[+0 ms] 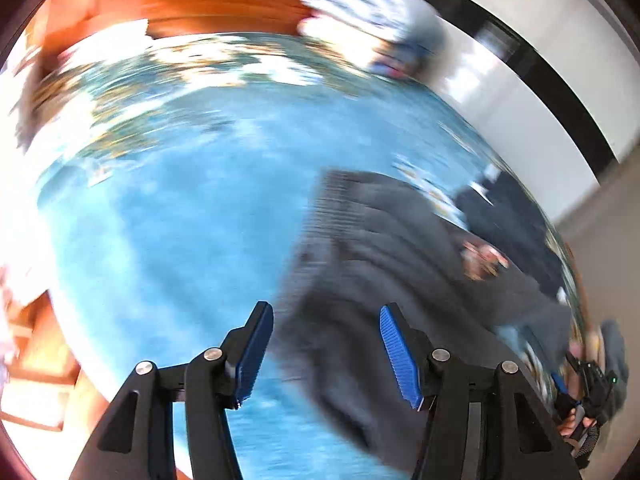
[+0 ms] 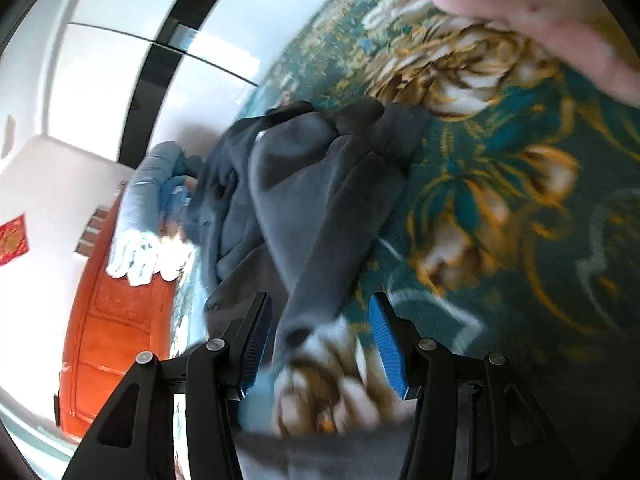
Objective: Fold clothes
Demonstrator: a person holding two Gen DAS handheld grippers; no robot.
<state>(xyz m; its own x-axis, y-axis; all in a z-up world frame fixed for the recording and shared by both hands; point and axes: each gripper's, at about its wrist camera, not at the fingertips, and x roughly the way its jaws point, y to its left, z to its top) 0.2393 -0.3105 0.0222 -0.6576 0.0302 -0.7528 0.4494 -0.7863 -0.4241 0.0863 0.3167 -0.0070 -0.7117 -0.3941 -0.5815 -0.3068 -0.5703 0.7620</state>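
left hand-held gripper (image 1: 326, 354) agape over blue floral bedspread (image 1: 172, 208).

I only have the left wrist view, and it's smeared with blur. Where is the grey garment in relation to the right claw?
Observer: One sleeve of the grey garment runs down between the right claw's fingers, with the cuff end nearest the camera.
Operator: Is it clamped?
Observer: No. The blue pads stand clear of the cloth on both sides, so the jaws are open.
Operator: Anything else nearby?
Observer: A bare hand shows, blurred, in the top right corner over the floral bedspread.
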